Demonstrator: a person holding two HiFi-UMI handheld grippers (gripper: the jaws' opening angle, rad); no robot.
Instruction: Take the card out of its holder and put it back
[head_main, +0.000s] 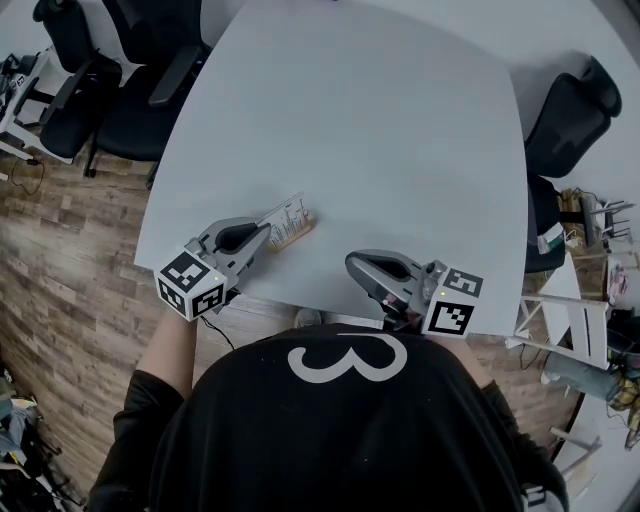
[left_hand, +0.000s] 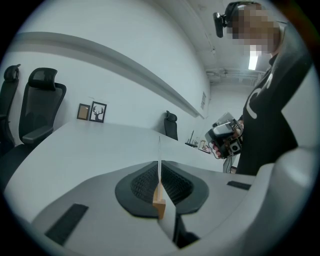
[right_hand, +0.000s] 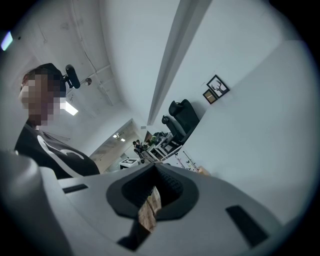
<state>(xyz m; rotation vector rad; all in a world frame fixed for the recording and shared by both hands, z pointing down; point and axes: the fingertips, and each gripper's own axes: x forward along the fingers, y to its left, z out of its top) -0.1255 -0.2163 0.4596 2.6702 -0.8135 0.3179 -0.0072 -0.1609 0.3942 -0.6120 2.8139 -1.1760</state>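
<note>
A white printed card (head_main: 287, 217) sits in a small wooden holder (head_main: 301, 228), close to the front edge of the grey table (head_main: 380, 130). My left gripper (head_main: 264, 238) is shut on the card. In the left gripper view the card (left_hand: 160, 162) stands edge-on between the jaws, with the wooden holder (left_hand: 159, 201) at its near end. My right gripper (head_main: 353, 264) is to the right, over the table's front edge, apart from the card. Its jaws are shut with nothing in them (right_hand: 152, 196), and only wood floor shows through the slit.
Black office chairs (head_main: 120, 60) stand at the table's far left, and another chair (head_main: 570, 115) is at the right. White racks with clutter (head_main: 590, 260) are on the right side. Wooden floor (head_main: 70, 260) lies to the left of the table.
</note>
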